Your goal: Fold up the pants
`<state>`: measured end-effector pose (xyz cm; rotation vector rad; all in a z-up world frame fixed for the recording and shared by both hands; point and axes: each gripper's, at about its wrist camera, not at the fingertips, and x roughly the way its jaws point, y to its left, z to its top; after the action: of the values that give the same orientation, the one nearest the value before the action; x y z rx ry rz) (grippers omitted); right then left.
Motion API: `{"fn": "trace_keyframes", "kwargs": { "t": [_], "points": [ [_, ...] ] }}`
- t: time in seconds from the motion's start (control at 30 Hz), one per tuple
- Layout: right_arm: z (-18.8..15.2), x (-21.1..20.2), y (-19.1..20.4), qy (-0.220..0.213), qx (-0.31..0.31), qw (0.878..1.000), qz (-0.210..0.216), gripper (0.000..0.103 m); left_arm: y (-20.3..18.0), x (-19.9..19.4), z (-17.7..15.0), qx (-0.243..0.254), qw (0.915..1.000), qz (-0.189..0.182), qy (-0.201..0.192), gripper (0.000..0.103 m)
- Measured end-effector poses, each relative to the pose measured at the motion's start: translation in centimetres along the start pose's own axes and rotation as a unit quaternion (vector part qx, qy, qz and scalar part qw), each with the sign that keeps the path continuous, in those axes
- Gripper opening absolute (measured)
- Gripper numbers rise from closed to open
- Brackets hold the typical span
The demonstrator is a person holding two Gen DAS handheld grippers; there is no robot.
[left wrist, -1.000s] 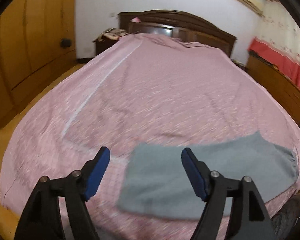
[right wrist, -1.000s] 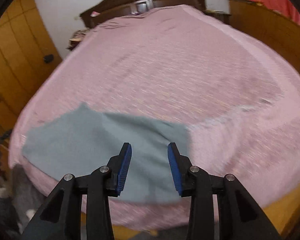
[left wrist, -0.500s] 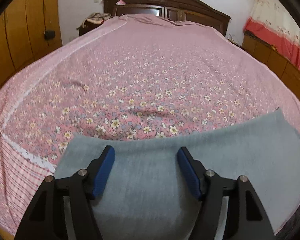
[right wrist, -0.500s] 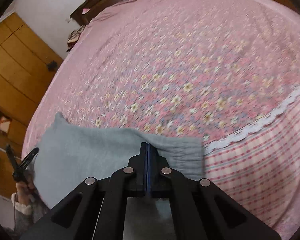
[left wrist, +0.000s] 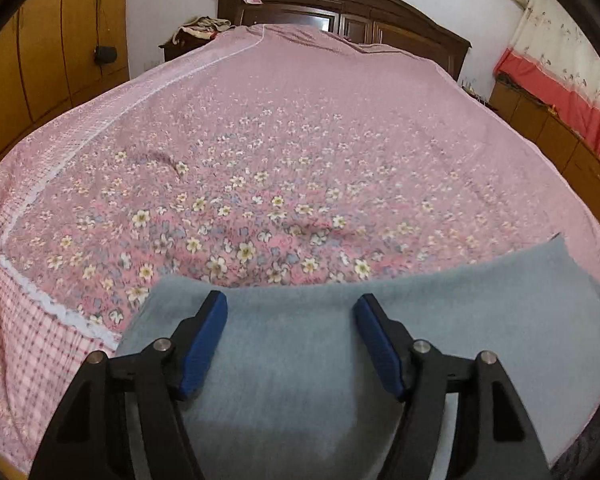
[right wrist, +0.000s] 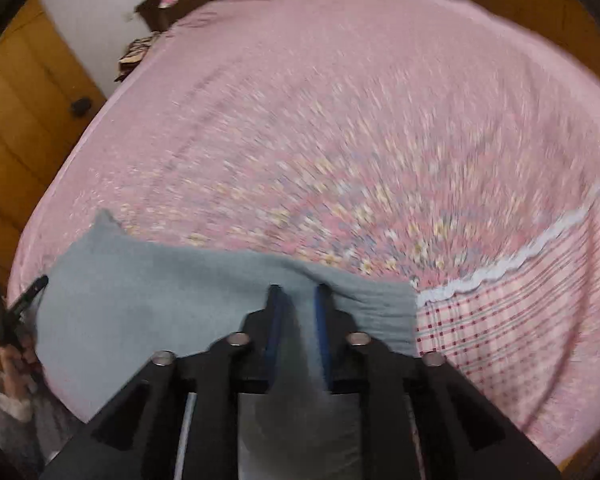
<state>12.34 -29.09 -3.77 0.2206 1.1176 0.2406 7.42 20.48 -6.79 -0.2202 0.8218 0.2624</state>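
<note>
Pants on floral bedspread, wooden headboard beyond, wardrobe beside.

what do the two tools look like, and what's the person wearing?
Both tools, the left tool and the right tool, have black angular plastic arms, silver pivot bolts and blue pads on the fingers. No cables or markings show. A grey sleeve with a pale fleecy cuff shows in the right wrist view.

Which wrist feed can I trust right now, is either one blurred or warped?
Left wrist view: sharp, flowers on the bedspread crisp, pants clear; fisheye bends the room edges. Right wrist view: motion-smeared, bedspread pattern streaked, right gripper and pants soft-edged, dark shadow beneath the jaws.
</note>
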Motion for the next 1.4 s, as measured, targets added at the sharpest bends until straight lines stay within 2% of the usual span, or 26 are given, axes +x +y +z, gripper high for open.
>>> {"fn": "trace_keyframes", "kwargs": {
  "t": [0.03,0.1,0.13,0.2,0.3,0.33,0.37,0.43,0.47,0.5,0.6,0.7,0.77,0.8,0.83,0.9,0.93,0.97,1.03,1.07,1.1,1.2,1.3,1.33,1.4],
  "points": [
    [0.0,0.3,-0.6,-0.005,0.033,0.999,0.009,0.005,-0.3,0.1,0.3,0.008,0.9999,0.012,-0.003,0.072],
    [-0.3,-0.2,-0.7,-0.025,0.095,0.995,0.037,0.006,-0.7,-0.1,0.5,0.015,0.9993,0.032,-0.008,0.073],
    [-0.2,-0.6,0.2,-0.034,0.097,0.993,0.063,0.007,-0.7,0.0,0.6,0.013,0.9992,0.037,-0.007,0.072],
    [0.3,-1.2,4.0,-0.042,0.042,0.994,0.092,0.008,-1.0,-1.0,1.0,0.007,0.9994,0.033,-0.006,0.068],
    [0.9,-0.5,9.2,-0.04,-0.04,0.994,0.09,0.013,-2.6,-3.2,1.6,0.028,0.9985,-0.03,-0.038,0.067],
    [1.2,0.7,10.8,-0.032,-0.059,0.993,0.093,0.013,-3.0,-3.4,1.6,0.036,0.9978,-0.038,-0.04,0.067],
    [1.5,1.8,11.7,-0.023,-0.064,0.993,0.094,0.013,-3.7,-3.2,1.6,0.049,0.9972,-0.043,-0.036,0.067],
    [2.3,5.1,12.2,-0.008,-0.052,0.996,0.072,0.013,-4.2,-1.6,1.2,0.062,0.9976,-0.026,-0.017,0.067],
    [2.5,6.4,11.6,-0.008,-0.022,0.998,0.056,0.011,-4.1,-0.4,0.9,0.063,0.9979,-0.012,-0.001,0.068],
    [2.5,6.9,11.1,-0.012,0.003,0.998,0.06,0.01,-3.6,0.6,0.5,0.061,0.9981,-0.013,0.003,0.069],
    [1.7,6.4,10.0,-0.04,0.086,0.99,0.106,0.013,-2.3,-0.1,0.8,0.031,0.9988,-0.037,-0.006,0.069],
    [-0.8,3.2,10.5,-0.065,0.078,0.983,0.15,0.023,1.0,-2.1,0.9,-0.029,0.997,-0.067,-0.025,0.07],
    [-3.3,0.3,10.0,-0.078,0.072,0.979,0.173,0.039,3.7,-2.8,0.7,-0.078,0.9923,-0.094,-0.023,0.07],
    [-4.8,-1.2,9.3,-0.083,0.085,0.976,0.182,0.041,4.6,-2.9,0.5,-0.097,0.9895,-0.105,-0.02,0.07],
    [-6.5,-3.2,7.9,-0.088,0.117,0.969,0.197,0.042,5.7,-3.0,0.2,-0.121,0.9844,-0.126,-0.019,0.07],
    [-9.8,-6.2,4.6,-0.108,0.181,0.944,0.255,0.05,5.6,-4.0,-0.5,-0.128,0.9803,-0.148,-0.024,0.07],
    [-11.4,-7.7,2.7,-0.131,0.21,0.928,0.278,0.058,5.4,-4.3,-0.4,-0.125,0.979,-0.158,-0.029,0.07],
    [-12.7,-9.0,0.7,-0.156,0.235,0.917,0.282,0.07,5.2,-4.8,-0.6,-0.12,0.9776,-0.169,-0.036,0.071],
    [-14.0,-10.1,-2.7,-0.176,0.263,0.909,0.271,0.08,4.0,-5.2,-0.9,-0.11,0.9757,-0.184,-0.043,0.071],
    [-14.3,-9.9,-4.0,-0.166,0.279,0.907,0.267,0.08,3.7,-5.1,-0.8,-0.109,0.9756,-0.186,-0.042,0.071],
    [-14.4,-8.9,-5.4,-0.133,0.303,0.904,0.271,0.08,3.2,-5.0,-0.8,-0.107,0.9754,-0.19,-0.036,0.071],
    [-14.9,-5.8,-6.2,-0.08,0.337,0.888,0.303,0.08,2.0,-4.9,-1.1,-0.098,0.9756,-0.195,-0.025,0.071],
    [-15.2,-2.7,-5.3,-0.073,0.335,0.897,0.28,0.08,1.3,-4.7,-1.1,-0.084,0.9784,-0.187,-0.025,0.071],
    [-16.4,-3.2,-6.2,-0.075,0.337,0.897,0.278,0.079,1.4,-4.5,-0.9,-0.083,0.9791,-0.184,-0.024,0.071],
    [-15.7,-2.2,-6.3,-0.084,0.349,0.892,0.274,0.079,1.7,-4.4,-1.2,-0.09,0.9784,-0.184,-0.022,0.071]
  ]
}}
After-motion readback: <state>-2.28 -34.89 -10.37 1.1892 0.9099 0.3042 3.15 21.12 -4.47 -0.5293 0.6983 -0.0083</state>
